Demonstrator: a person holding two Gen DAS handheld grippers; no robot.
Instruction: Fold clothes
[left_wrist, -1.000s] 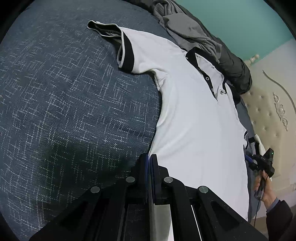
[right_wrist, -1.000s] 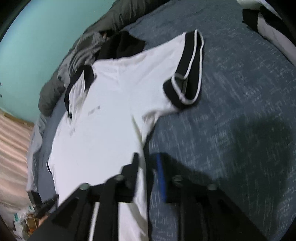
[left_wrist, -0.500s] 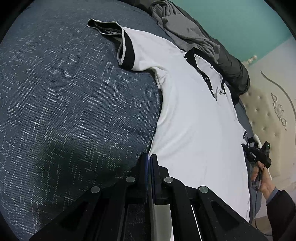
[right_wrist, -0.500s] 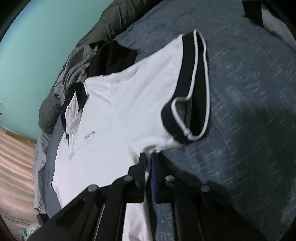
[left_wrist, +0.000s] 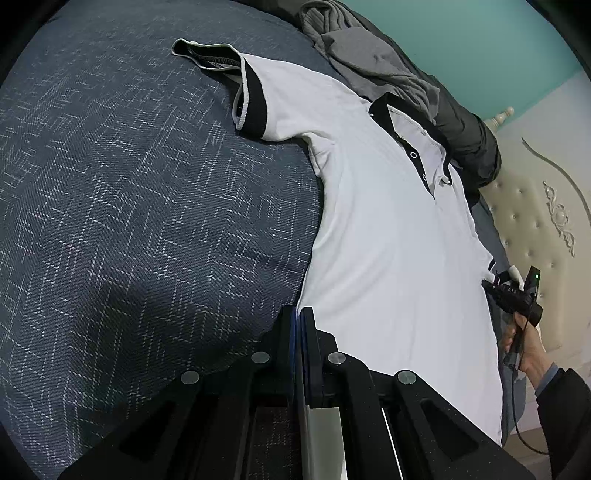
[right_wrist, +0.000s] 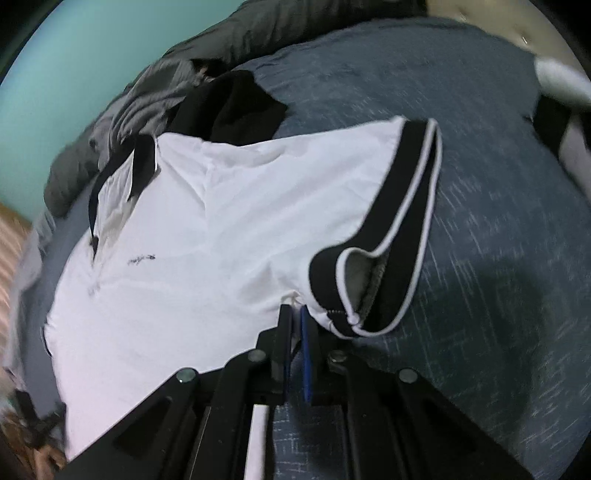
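A white polo shirt (left_wrist: 388, 229) with black collar and black sleeve cuffs lies front-up on a dark blue patterned bed cover (left_wrist: 147, 206). My left gripper (left_wrist: 298, 314) is shut on the shirt's side edge near the hem. My right gripper (right_wrist: 295, 314) is shut on the shirt (right_wrist: 207, 236) at the underarm, just beside the black-cuffed sleeve (right_wrist: 391, 236). The right gripper also shows in the left wrist view (left_wrist: 511, 291), held by a hand at the shirt's far side.
A heap of grey and dark clothes (left_wrist: 399, 70) lies past the collar, also in the right wrist view (right_wrist: 147, 92). A cream tufted headboard (left_wrist: 535, 221) and a teal wall stand behind. Another black-and-white garment (right_wrist: 557, 103) lies at the right edge.
My right gripper moved up along the shirt's side to the underarm and closed on the fabric. My left gripper stayed shut on the side edge.
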